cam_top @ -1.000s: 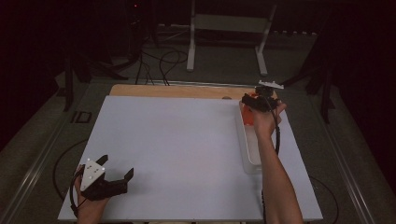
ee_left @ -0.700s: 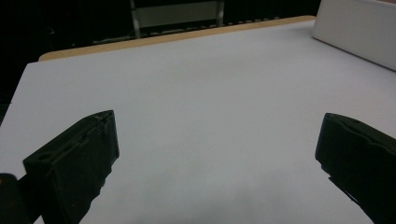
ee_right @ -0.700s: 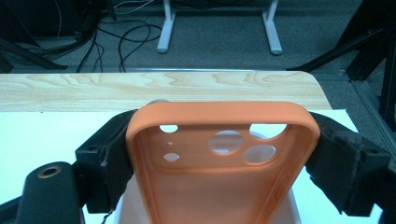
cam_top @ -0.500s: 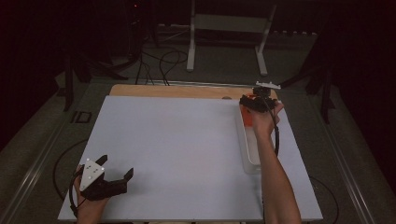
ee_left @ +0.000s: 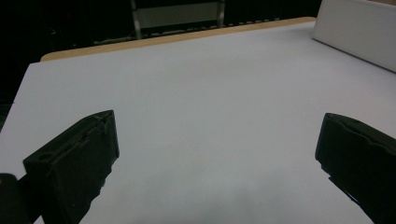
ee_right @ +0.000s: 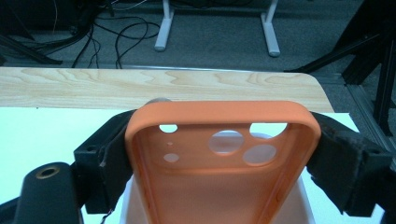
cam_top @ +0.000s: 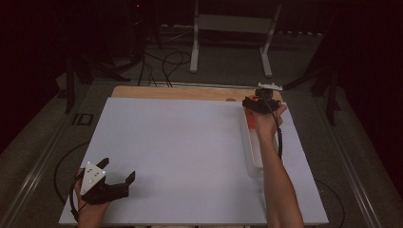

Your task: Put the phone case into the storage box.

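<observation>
An orange phone case (ee_right: 219, 154) with round camera holes is clamped by its two long sides between my right gripper's (ee_right: 219, 144) jaws. From the high view, that right gripper (cam_top: 256, 105) is at the far right of the table, holding the orange phone case (cam_top: 251, 119) over the far end of a long white tray (cam_top: 253, 152). My left gripper (cam_top: 116, 171) rests open at the near left corner of the white table (cam_top: 180, 147). Its black jaws stand wide apart in the left gripper view, with bare table (ee_left: 205, 102) between them.
A strip of wooden tabletop (cam_top: 180, 92) runs along the far edge. Beyond it the floor holds cables (cam_top: 161, 61) and a white stand's legs (cam_top: 228, 42). The white tray's wall (ee_left: 359, 32) appears at the upper right of the left gripper view.
The right gripper has drifted slightly toward the far end of the tray with the orange case in its jaws. The left gripper has stayed put.
</observation>
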`<act>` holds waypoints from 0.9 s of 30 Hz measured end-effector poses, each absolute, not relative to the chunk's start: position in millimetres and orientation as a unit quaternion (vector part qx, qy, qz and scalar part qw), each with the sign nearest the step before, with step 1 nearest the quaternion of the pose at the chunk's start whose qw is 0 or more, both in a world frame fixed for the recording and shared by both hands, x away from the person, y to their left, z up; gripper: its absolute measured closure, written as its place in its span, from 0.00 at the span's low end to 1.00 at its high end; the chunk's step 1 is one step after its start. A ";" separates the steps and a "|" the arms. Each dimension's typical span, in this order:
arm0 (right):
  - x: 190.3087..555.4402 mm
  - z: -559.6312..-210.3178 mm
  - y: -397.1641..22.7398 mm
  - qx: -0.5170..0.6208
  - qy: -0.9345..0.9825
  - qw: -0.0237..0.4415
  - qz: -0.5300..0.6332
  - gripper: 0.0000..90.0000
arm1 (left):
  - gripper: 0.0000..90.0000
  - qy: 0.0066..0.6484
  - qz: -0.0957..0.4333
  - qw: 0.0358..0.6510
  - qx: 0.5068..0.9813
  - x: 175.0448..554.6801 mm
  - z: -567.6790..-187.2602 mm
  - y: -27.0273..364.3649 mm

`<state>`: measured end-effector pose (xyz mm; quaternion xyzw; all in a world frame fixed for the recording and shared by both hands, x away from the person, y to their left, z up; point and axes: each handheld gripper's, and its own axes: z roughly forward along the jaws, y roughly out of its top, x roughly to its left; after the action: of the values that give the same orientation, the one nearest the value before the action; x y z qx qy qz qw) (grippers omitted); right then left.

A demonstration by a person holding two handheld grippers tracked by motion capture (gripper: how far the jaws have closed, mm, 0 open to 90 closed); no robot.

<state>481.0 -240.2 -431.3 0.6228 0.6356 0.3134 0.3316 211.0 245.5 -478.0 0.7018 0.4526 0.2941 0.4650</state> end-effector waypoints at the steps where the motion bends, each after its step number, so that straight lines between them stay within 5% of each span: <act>1: 481.0 -431.3 -240.0 0.623 0.636 0.332 0.313 0.17 | 0.01 0.452 0.295 0.465 0.702 210.9 -477.9 245.5; 27: 480.3 -427.9 -239.0 0.610 0.640 0.329 0.331 0.09 | 0.01 0.453 0.292 0.465 0.703 210.8 -478.5 244.9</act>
<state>480.3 -239.0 -427.9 0.6101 0.6403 0.3312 0.3289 210.8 244.9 -478.5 0.7025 0.4527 0.2921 0.4649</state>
